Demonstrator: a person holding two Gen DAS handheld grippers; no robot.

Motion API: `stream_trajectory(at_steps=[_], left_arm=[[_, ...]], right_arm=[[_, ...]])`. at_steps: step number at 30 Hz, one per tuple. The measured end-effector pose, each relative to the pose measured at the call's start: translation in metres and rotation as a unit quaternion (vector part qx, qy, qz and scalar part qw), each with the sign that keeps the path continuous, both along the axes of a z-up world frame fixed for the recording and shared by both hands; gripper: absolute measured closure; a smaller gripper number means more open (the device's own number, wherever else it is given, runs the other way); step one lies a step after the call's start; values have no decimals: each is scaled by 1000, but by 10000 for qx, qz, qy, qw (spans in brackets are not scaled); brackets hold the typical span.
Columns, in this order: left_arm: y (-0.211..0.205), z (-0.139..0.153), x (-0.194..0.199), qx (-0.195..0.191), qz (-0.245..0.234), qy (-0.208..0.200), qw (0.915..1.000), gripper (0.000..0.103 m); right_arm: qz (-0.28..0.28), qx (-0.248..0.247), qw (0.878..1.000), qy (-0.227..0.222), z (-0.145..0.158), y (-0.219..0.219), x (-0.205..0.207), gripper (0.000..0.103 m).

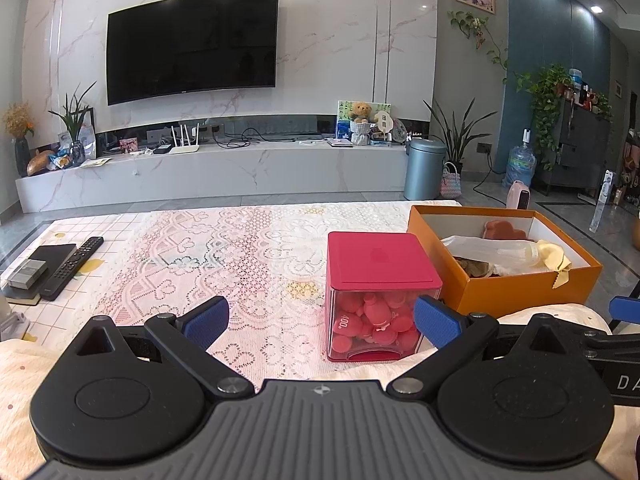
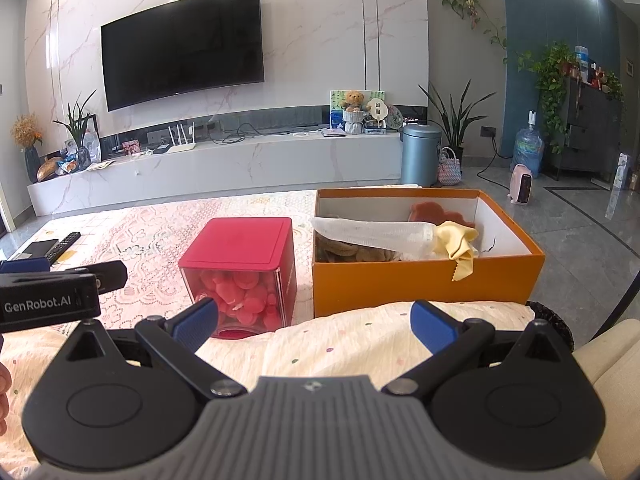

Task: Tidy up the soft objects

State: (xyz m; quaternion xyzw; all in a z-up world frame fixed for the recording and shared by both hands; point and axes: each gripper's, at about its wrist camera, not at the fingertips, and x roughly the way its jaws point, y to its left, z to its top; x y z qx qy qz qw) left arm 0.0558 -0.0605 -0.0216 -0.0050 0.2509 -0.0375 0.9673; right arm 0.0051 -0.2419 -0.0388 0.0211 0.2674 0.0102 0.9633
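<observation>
An orange box (image 2: pixel 424 280) stands on the lace-covered table (image 1: pixel 240 256) at the right; it also shows in the left wrist view (image 1: pixel 520 284). It holds a white cloth (image 2: pixel 372 232), a yellow cloth (image 2: pixel 460 240), a red-brown soft piece (image 2: pixel 432 210) and brown items. A clear box with a red lid (image 2: pixel 244 248) stands left of it, full of pink soft pieces (image 1: pixel 376 320). My left gripper (image 1: pixel 322 322) is open and empty, just before the red-lidded box. My right gripper (image 2: pixel 314 324) is open and empty, above a cream quilt (image 2: pixel 340 344) near the orange box.
A remote (image 1: pixel 72 268) and a black book (image 1: pixel 44 264) lie at the table's left edge. Beyond the table are a TV console (image 1: pixel 220 168), a blue bin (image 1: pixel 424 168), plants and a small pink heater (image 2: pixel 522 188) on the floor.
</observation>
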Motion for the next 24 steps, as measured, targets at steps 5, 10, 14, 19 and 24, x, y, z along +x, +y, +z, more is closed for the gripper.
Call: stream_trajectory(at_steps=[5,10,14,19,24], left_arm=[[0,0,0,-7,3,-13,10000,0],[0,1,-2,-11,9,-22,10000,0],[0,1,-2,-7,9,-18,10000,0],[1,1,-2,-16,7,-17,10000,0],[2,2,-3,-35,26,7,10000,0]], right_arm=[[-1,-2,10000,3,-1,0,0,3],[-1,2,10000,1,-1,0,0,3],[1,-3,10000,-2,-1,0,0,3],[-1,-3,10000,1,-1,0,0,3],[1,12,10000,12,-2,0,0,3]])
